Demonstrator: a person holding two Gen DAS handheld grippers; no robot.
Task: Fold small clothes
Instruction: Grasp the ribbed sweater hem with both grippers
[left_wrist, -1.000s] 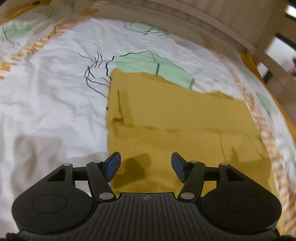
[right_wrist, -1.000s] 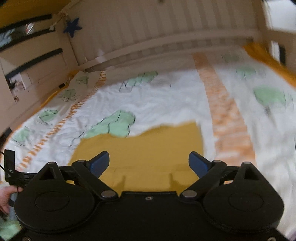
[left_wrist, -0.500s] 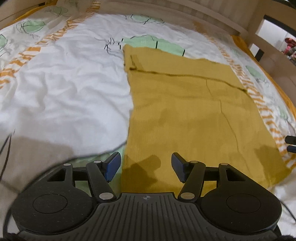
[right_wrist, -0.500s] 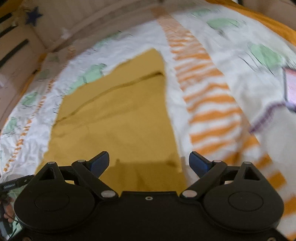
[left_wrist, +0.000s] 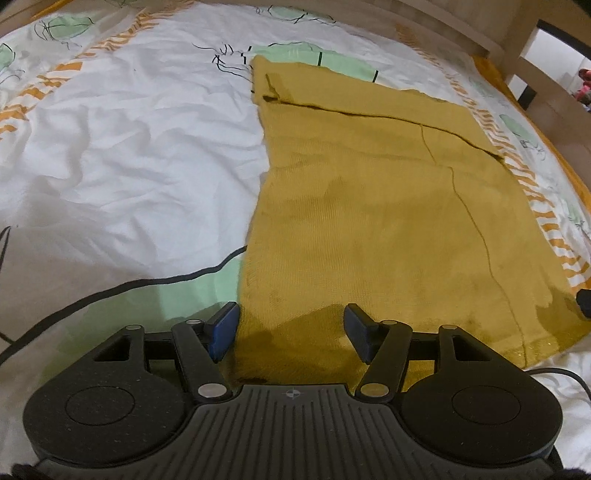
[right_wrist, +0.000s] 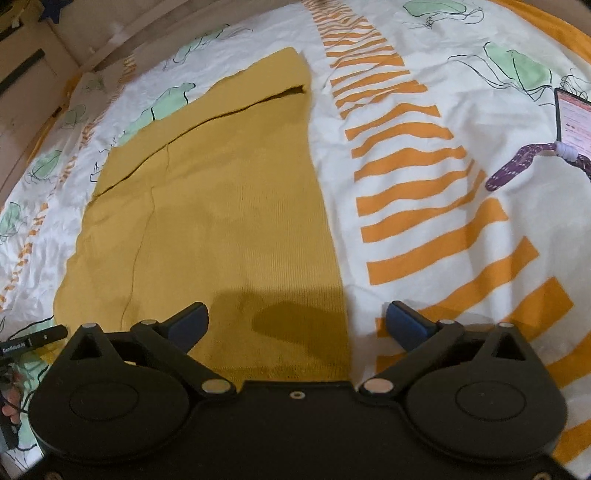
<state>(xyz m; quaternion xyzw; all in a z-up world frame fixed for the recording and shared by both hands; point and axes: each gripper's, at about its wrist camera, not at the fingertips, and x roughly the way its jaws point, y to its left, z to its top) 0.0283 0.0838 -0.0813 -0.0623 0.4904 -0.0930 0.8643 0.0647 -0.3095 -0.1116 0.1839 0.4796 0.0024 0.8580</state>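
Both grippers I hold low over the yellow garment (left_wrist: 369, 221) on the bed (left_wrist: 129, 155): left gripper (left_wrist: 291, 328) and right gripper (right_wrist: 297, 325) opening wide, gripping nothing

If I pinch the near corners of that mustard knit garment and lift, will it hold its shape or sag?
The mustard knit garment will likely sag between the pinch points: it lies limp and flat on the bedsheet. Its folded upper layers may slide apart. Its ribbed knit probably grips well and looks light.
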